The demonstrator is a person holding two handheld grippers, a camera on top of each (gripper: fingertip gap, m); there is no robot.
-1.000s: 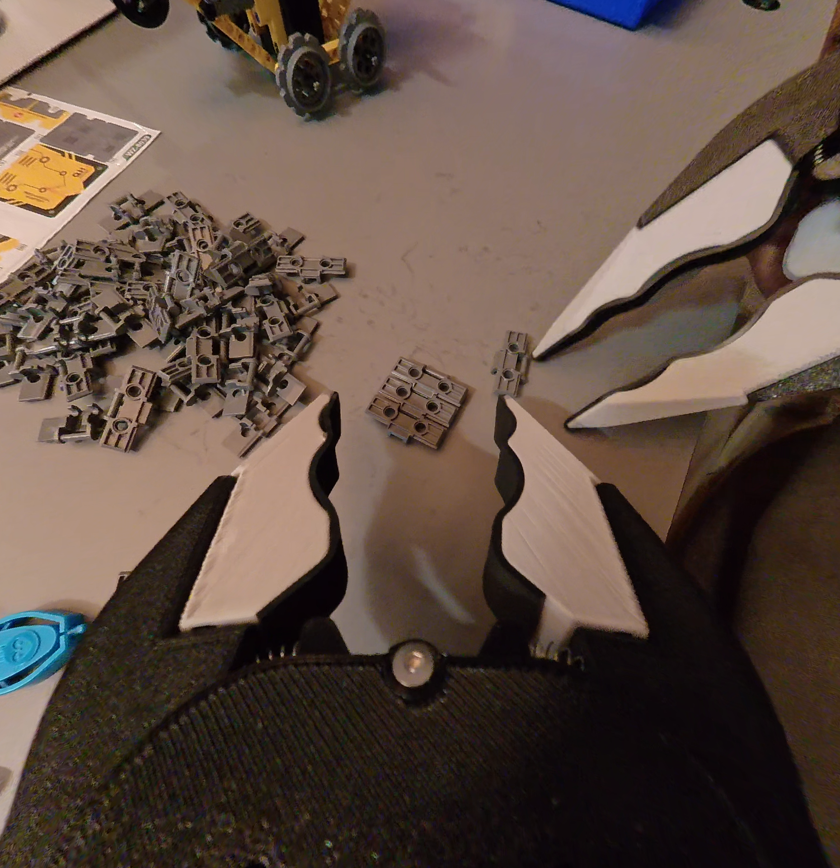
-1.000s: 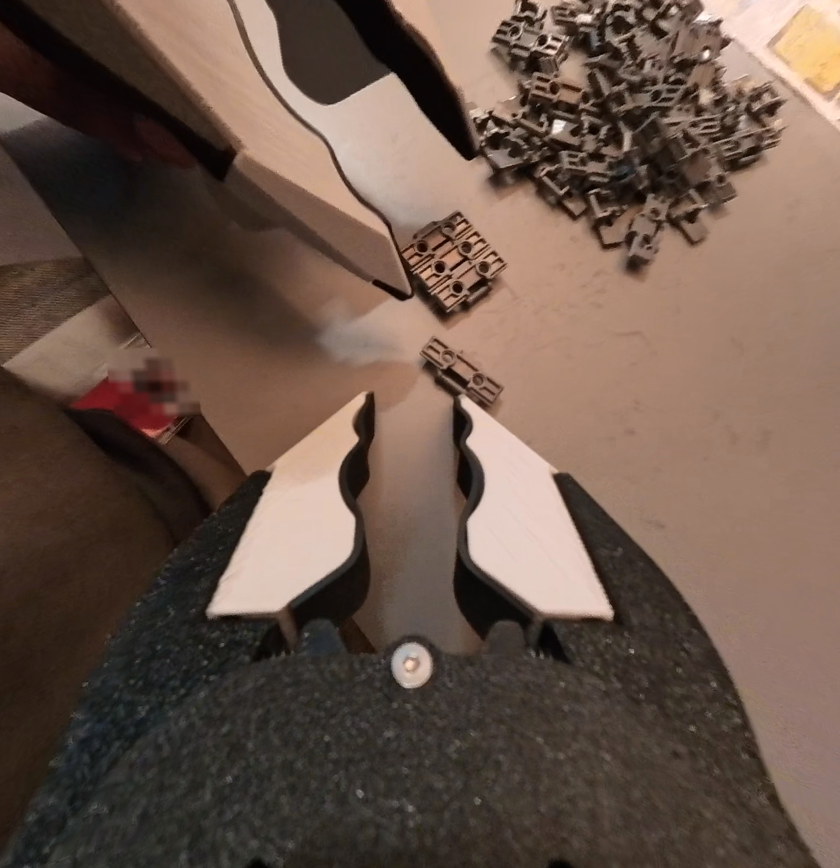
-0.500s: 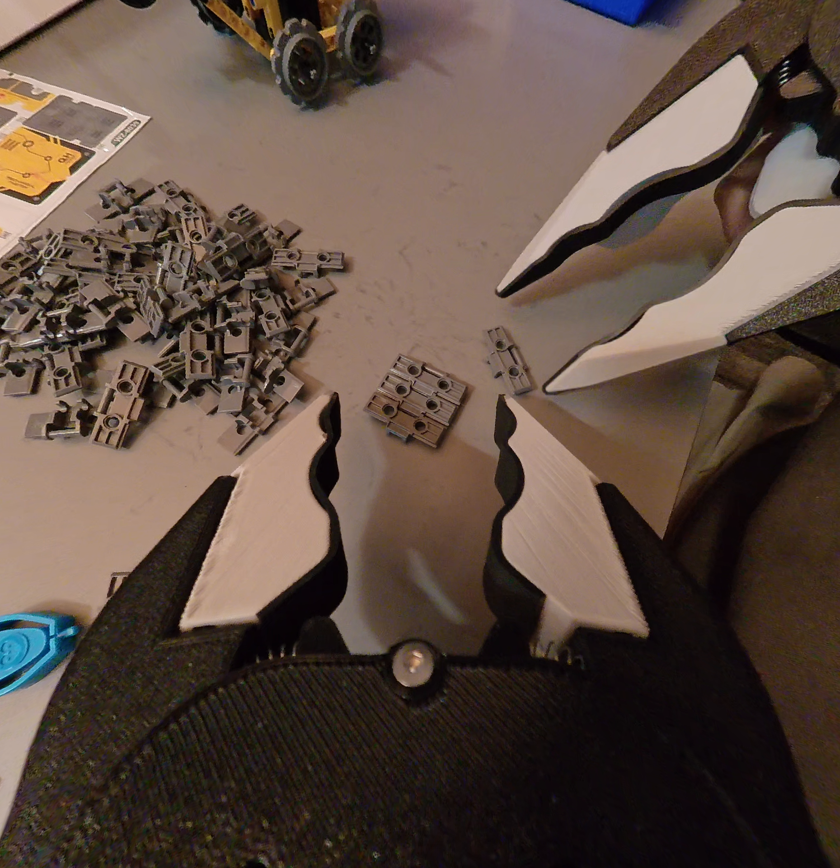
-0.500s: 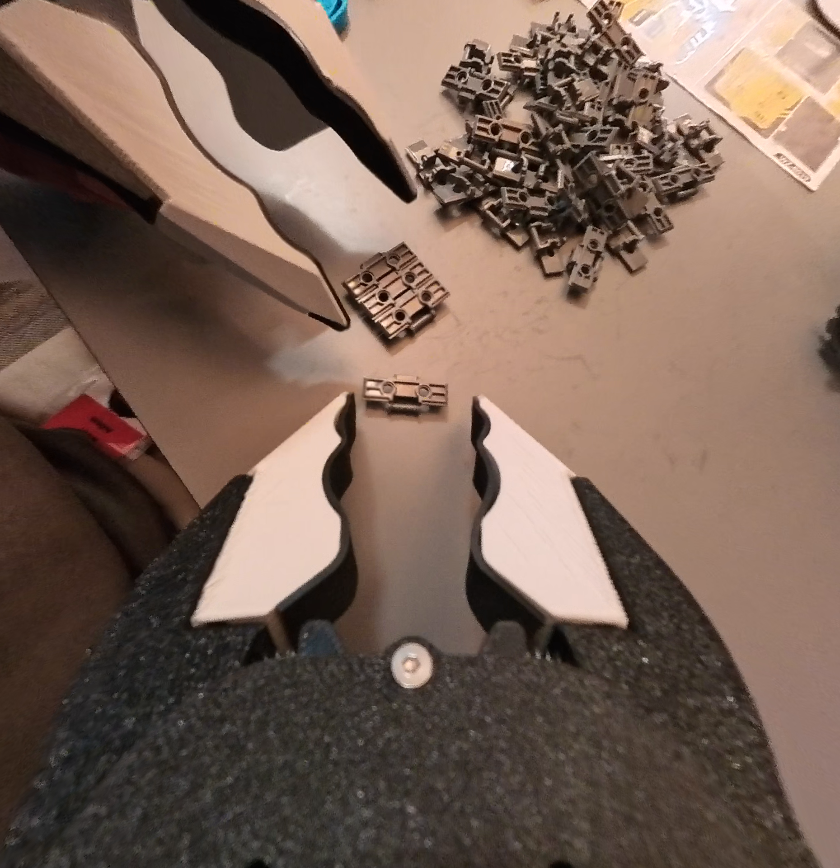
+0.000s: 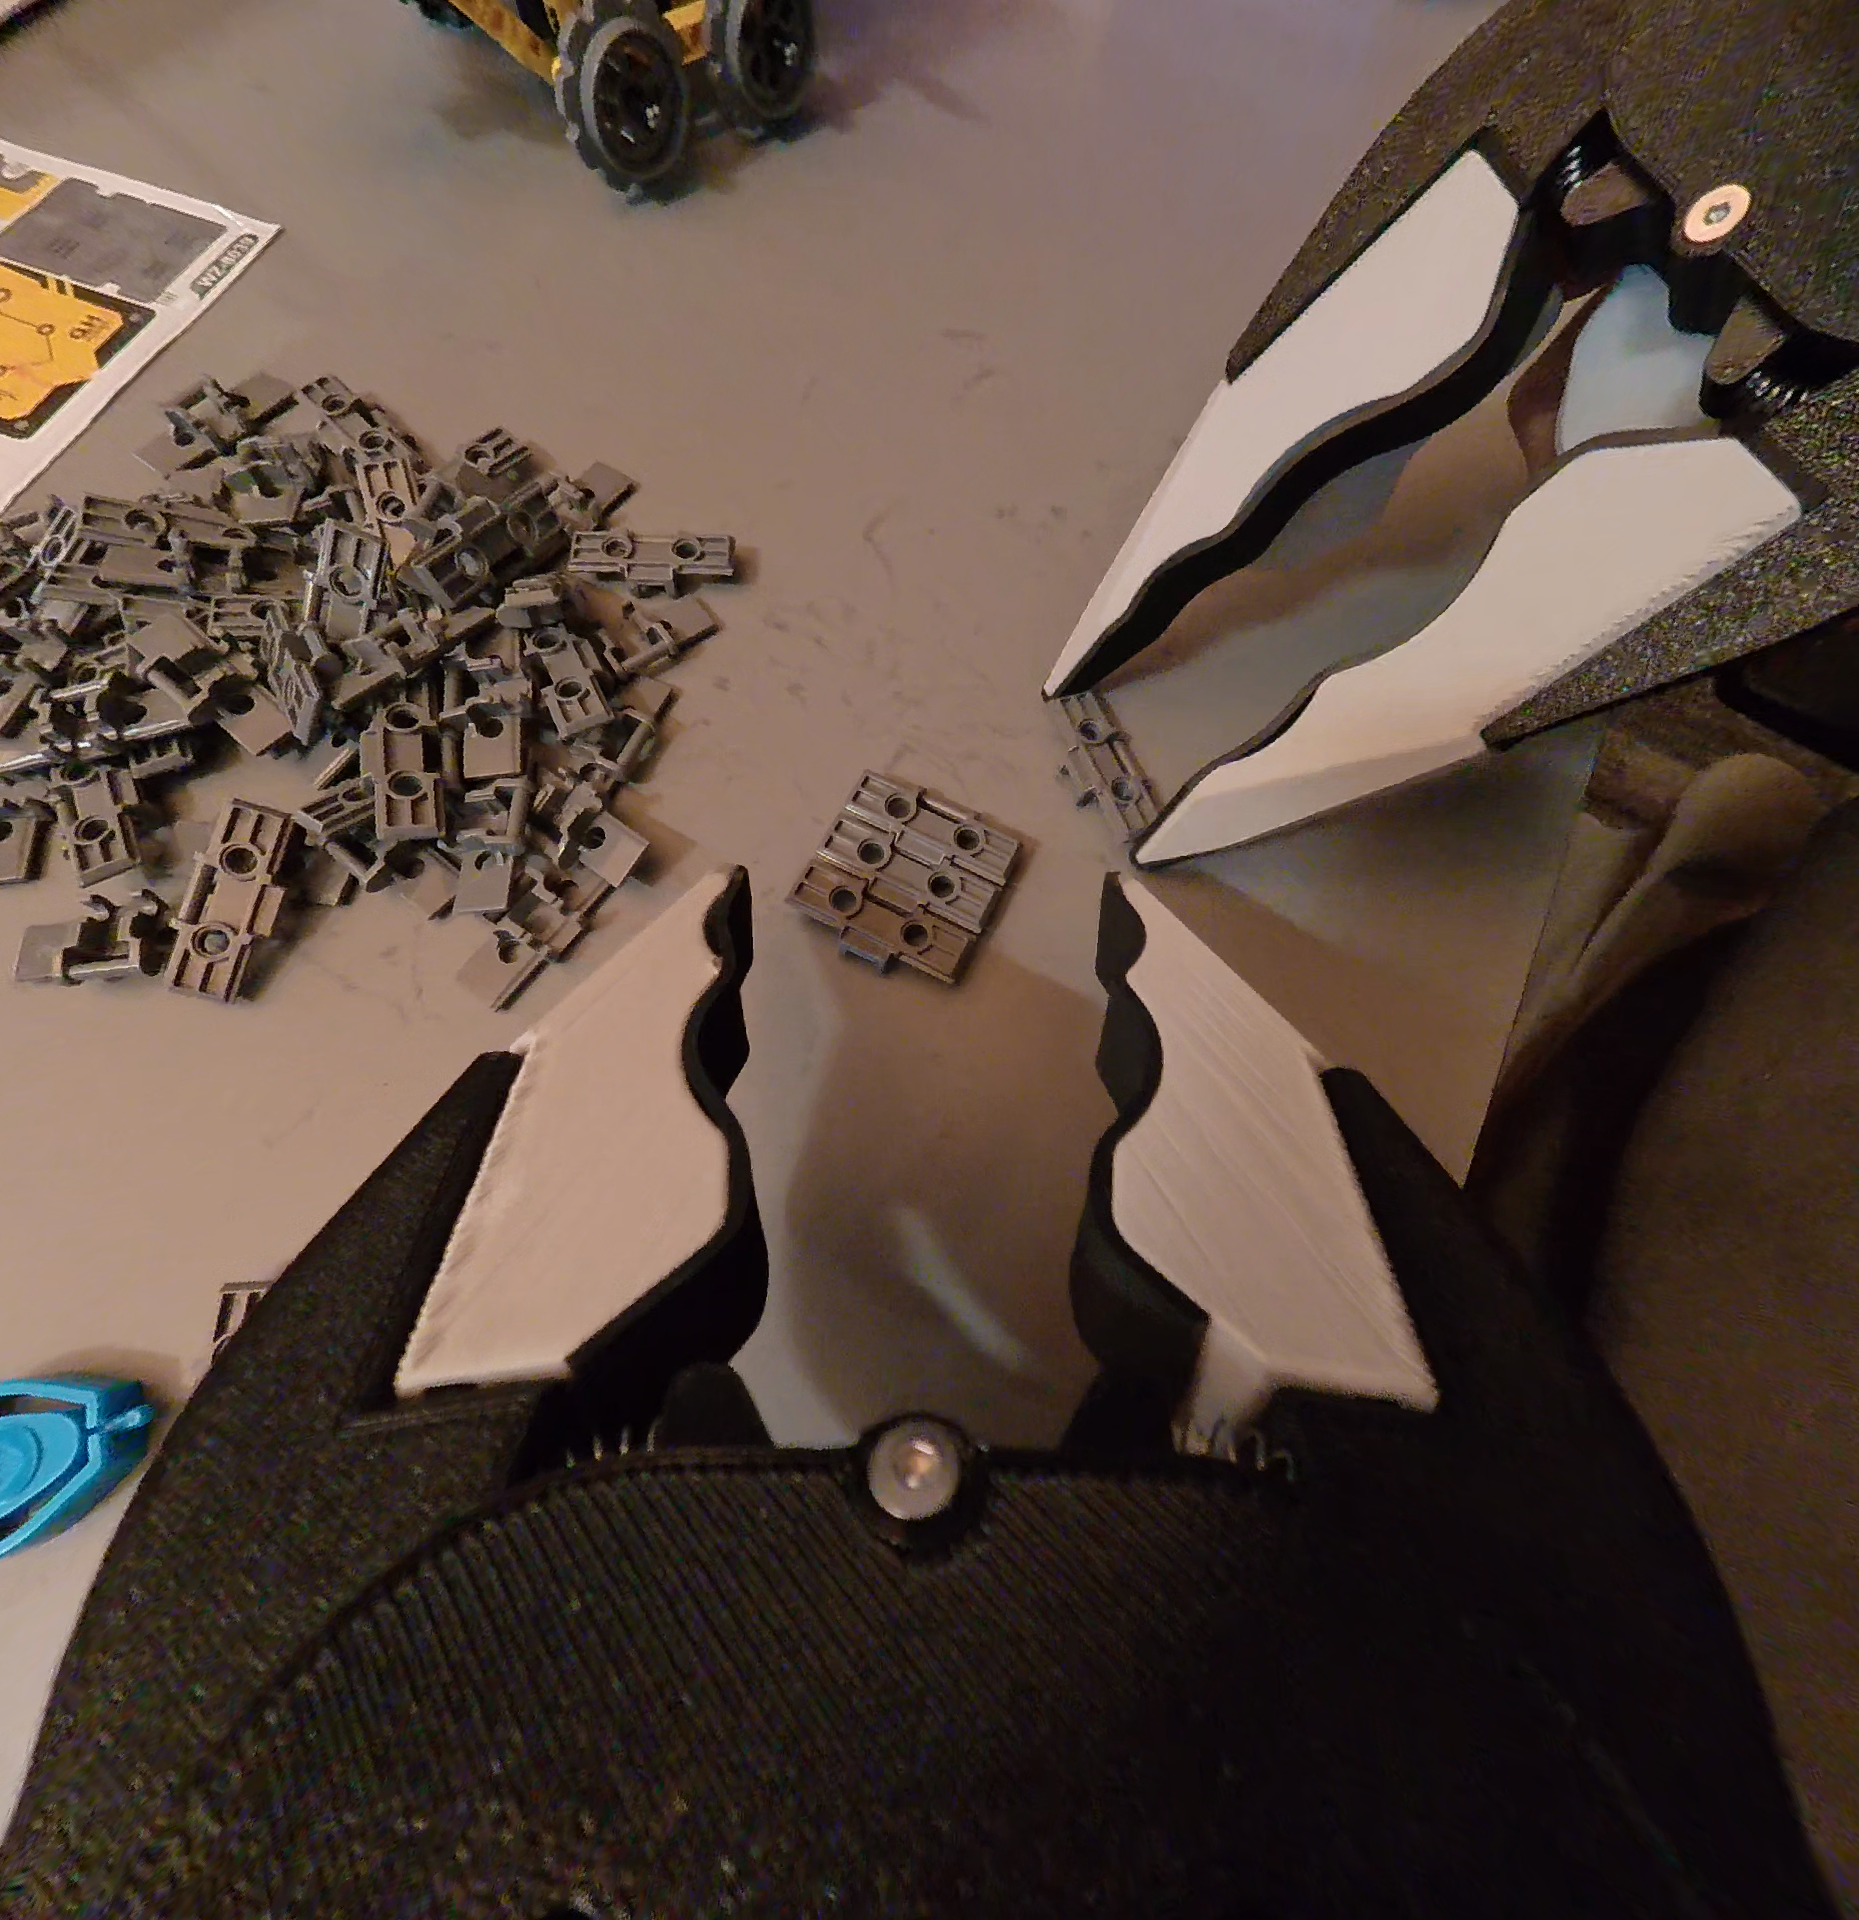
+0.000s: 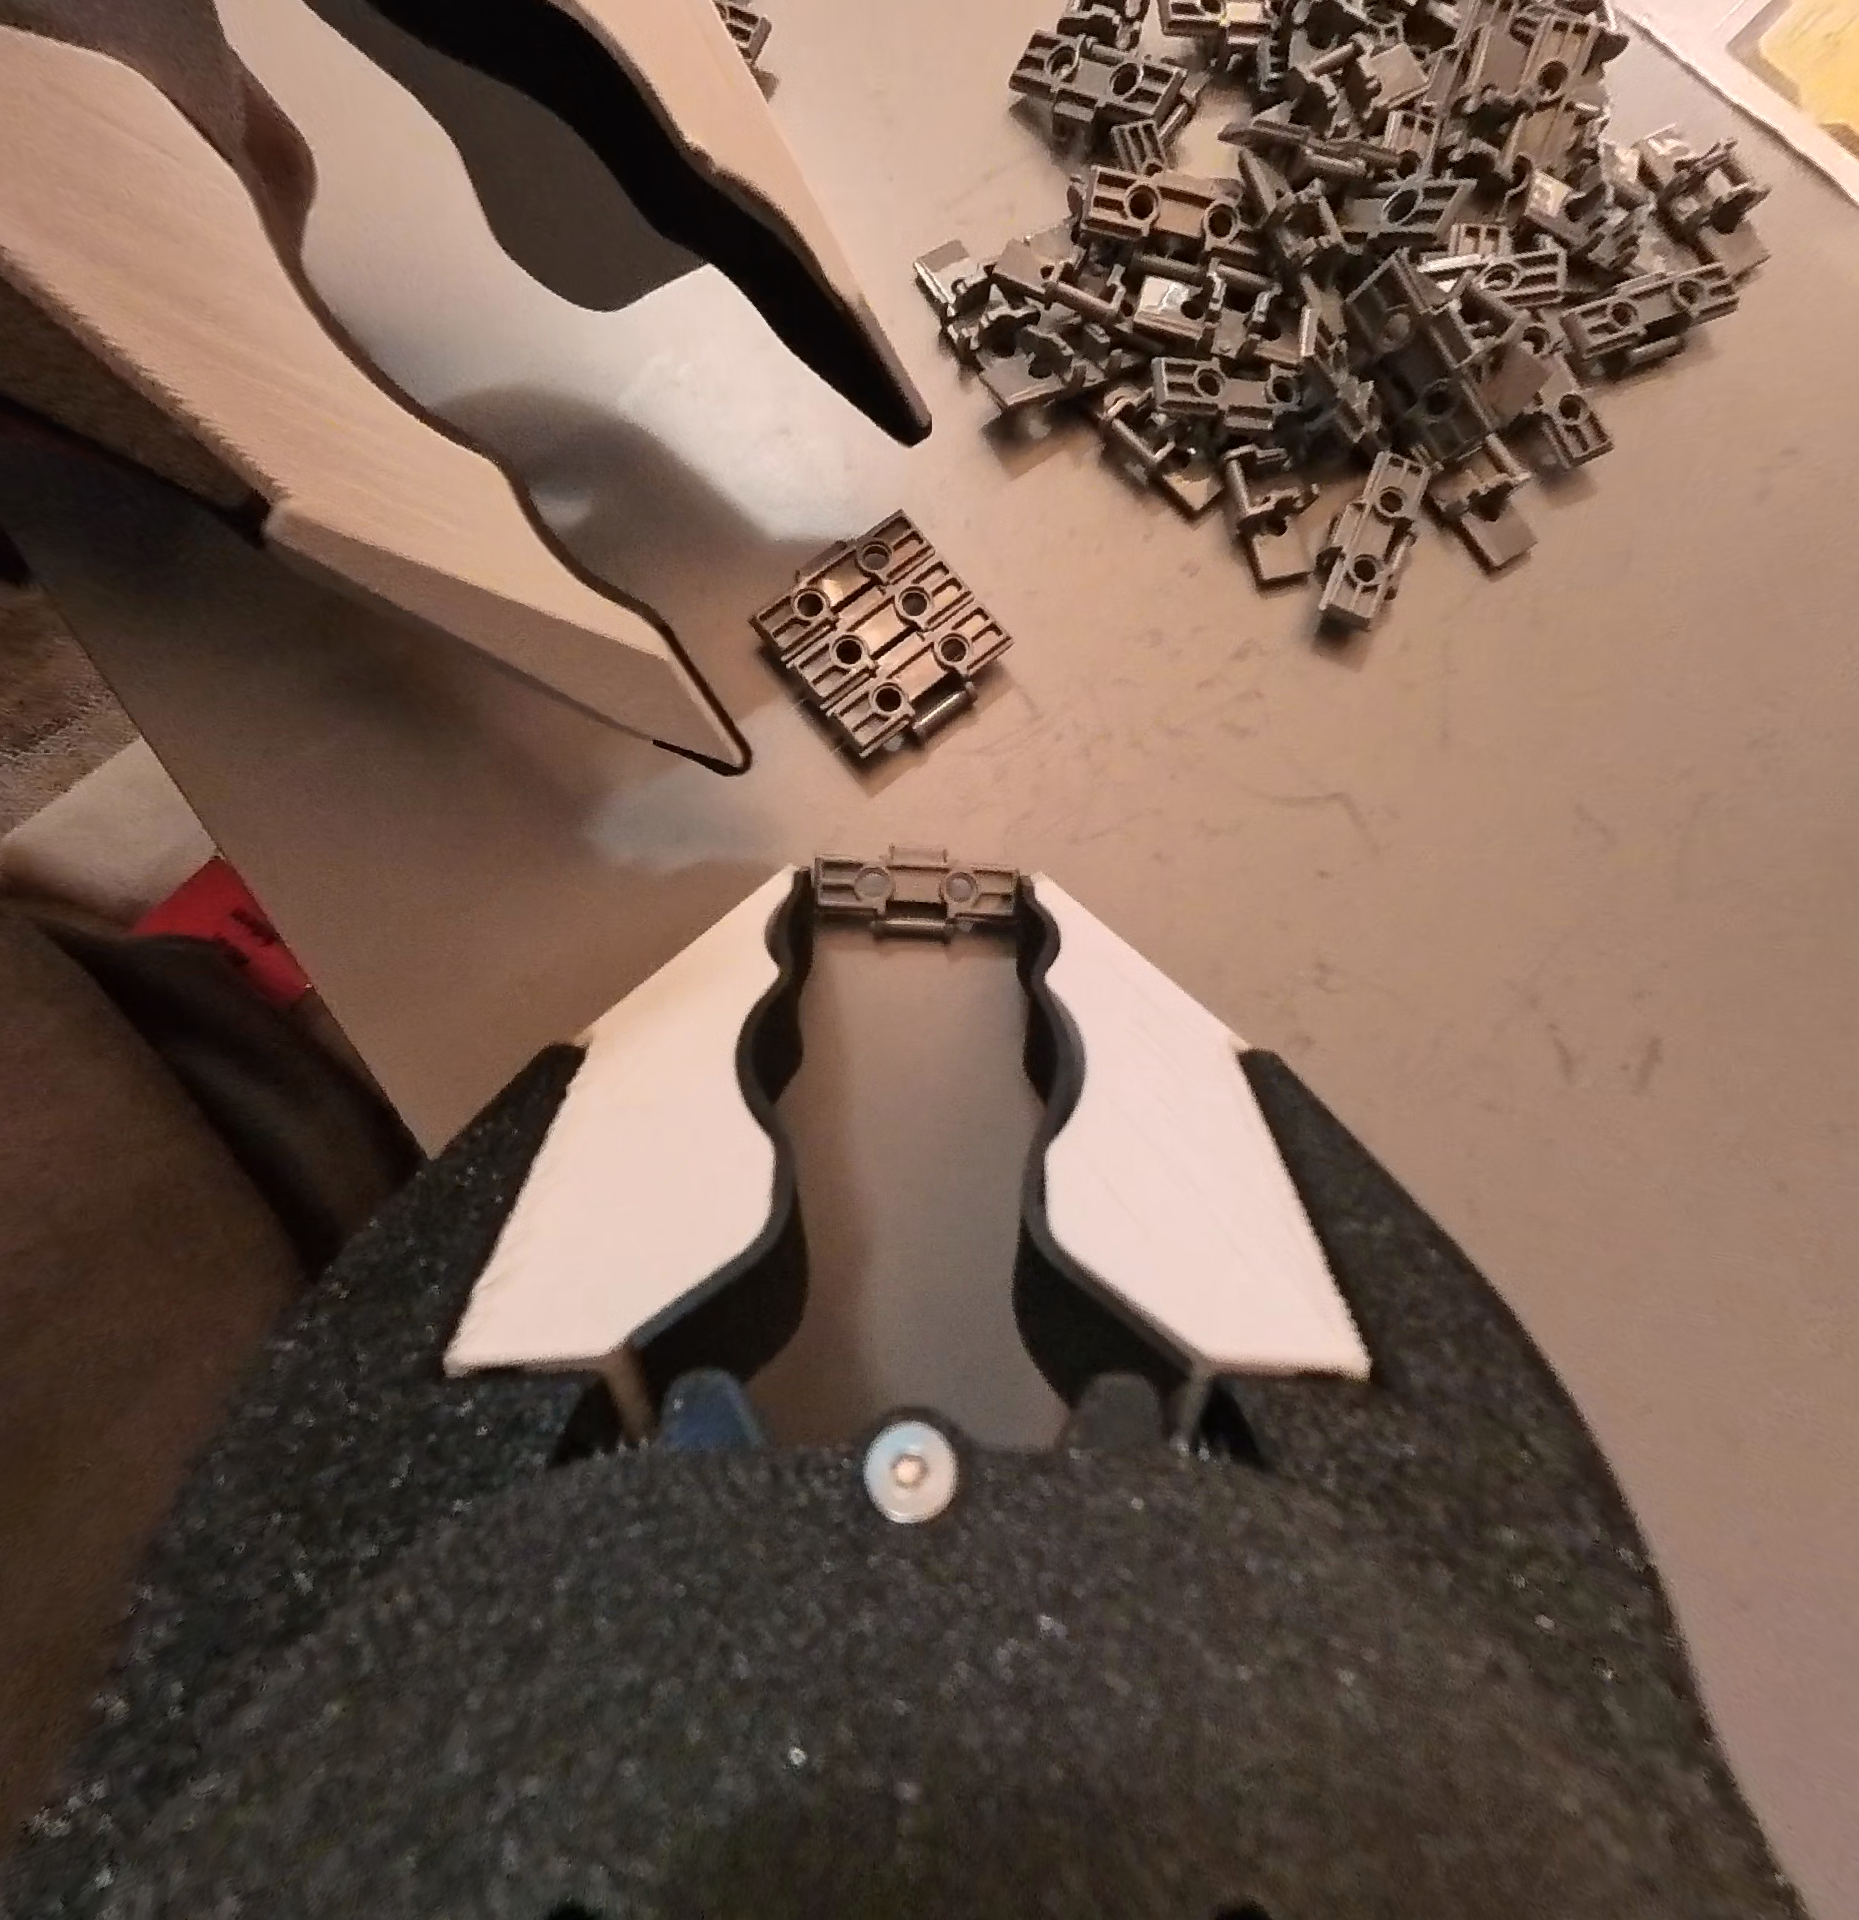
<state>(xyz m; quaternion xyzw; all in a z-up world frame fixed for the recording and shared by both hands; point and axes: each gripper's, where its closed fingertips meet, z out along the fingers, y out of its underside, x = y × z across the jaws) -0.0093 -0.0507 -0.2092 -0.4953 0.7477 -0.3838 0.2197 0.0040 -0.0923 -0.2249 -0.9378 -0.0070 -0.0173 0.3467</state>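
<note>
The single grey track link [image 6: 912, 896] is a short flat plastic bar with two round holes and small clips along its long edges; it lies on the grey surface [image 5: 904, 416] near the edge, spanning the gap between the fingertips of the right hand-held gripper [image 6: 917, 902]. Both tips touch its ends, so this gripper is grasping the link, angled down toward the surface. The left hand-held gripper [image 5: 923, 894] is released, its fingers spread wide and holding nothing, hovering low just short of one joined panel of track links [image 5: 907, 891], which appears to be four links clipped side by side. The single link lies just beside that panel. One loose pile of grey links [image 5: 312, 644], too many to count, lies to the left of the panel. Beyond it are one wheeled yellow model [image 5: 644, 62], one printed sheet [image 5: 63, 291] and one blue tool [image 5: 31, 1455].
</note>
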